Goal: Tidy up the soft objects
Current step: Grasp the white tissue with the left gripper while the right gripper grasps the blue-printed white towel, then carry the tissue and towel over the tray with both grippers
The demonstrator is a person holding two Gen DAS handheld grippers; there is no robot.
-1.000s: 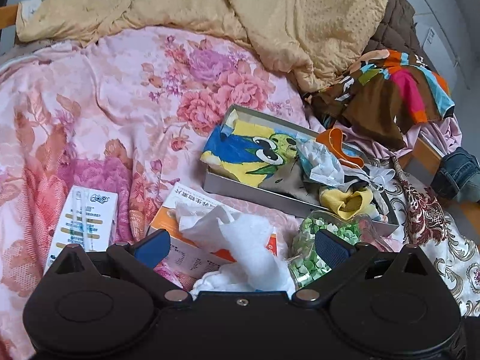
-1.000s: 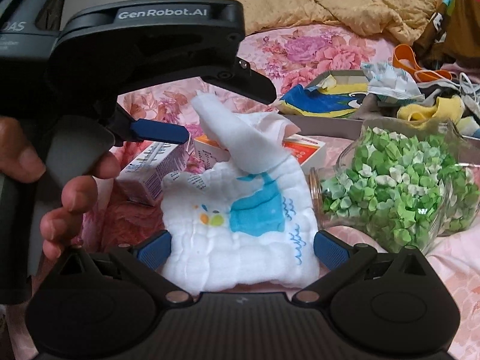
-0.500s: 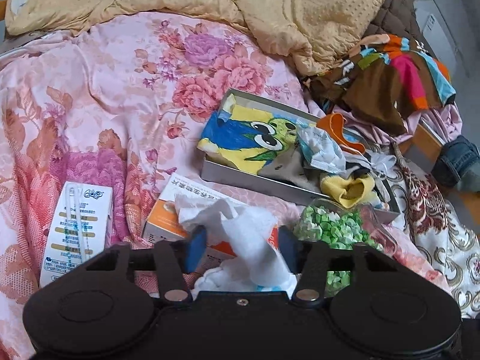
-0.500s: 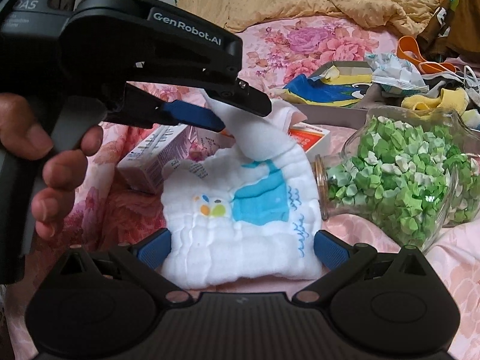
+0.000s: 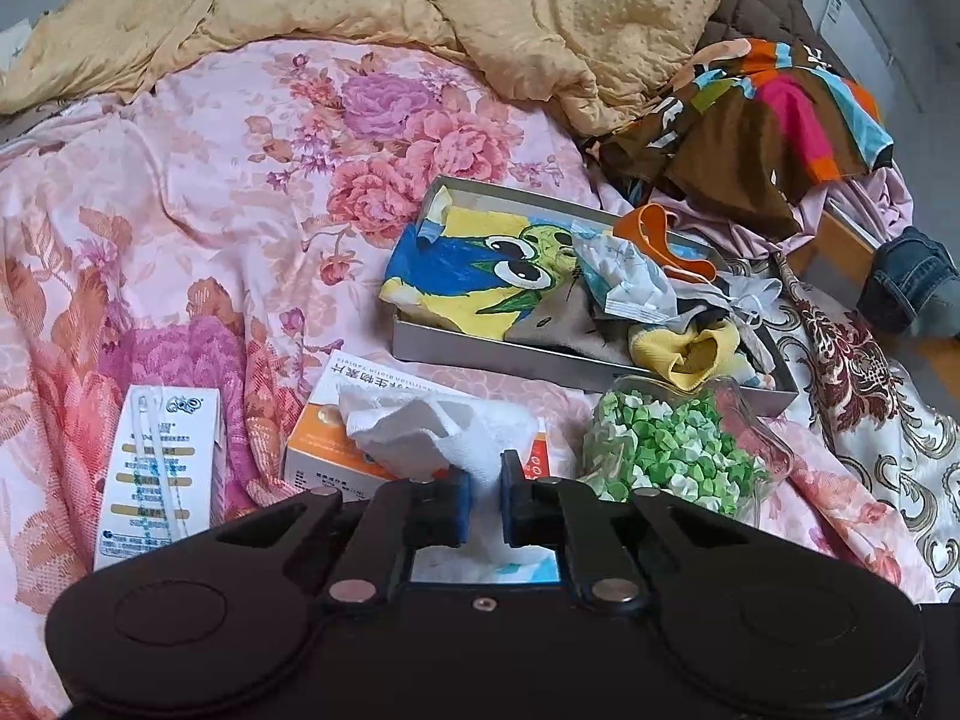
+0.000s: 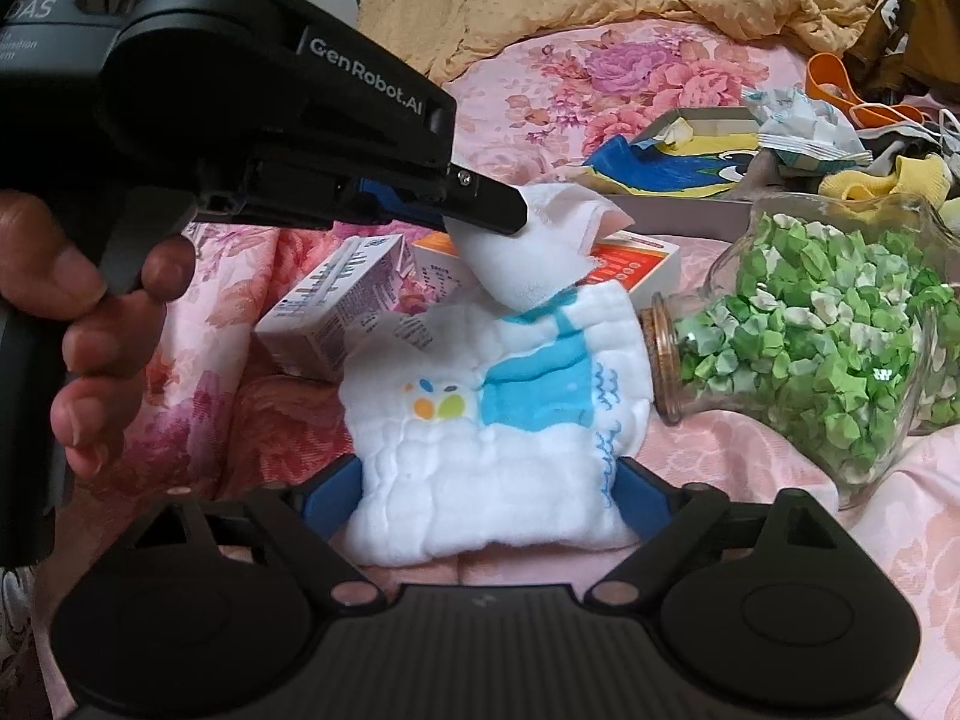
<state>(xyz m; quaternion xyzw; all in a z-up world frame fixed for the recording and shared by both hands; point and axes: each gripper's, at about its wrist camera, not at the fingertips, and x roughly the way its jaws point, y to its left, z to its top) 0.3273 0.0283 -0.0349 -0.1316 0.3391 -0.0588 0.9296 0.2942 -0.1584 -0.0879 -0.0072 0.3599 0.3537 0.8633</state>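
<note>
A white quilted cloth (image 6: 492, 468) with a blue patch lies on the pink floral bedspread (image 5: 210, 180). My left gripper (image 5: 483, 480) is closing, and its blue pads pinch the cloth's raised far corner (image 5: 414, 438). In the right wrist view, the left gripper (image 6: 504, 213) holds that corner up off the bed. My right gripper (image 6: 487, 495) is wide and closing. The cloth's near edge lies between its blue pads, which stand right at the cloth's two sides.
A tipped glass jar (image 6: 828, 324) of green paper stars lies right of the cloth. Behind the cloth are an orange box (image 5: 324, 450) and a white carton (image 5: 162, 468). A metal tray (image 5: 480, 354) holds socks and rags. A yellow blanket (image 5: 480, 12) is heaped at the back.
The left gripper's jaws went from wide apart to pinched on the cloth's raised corner. The right gripper's pads have come in slightly toward the cloth's sides.
</note>
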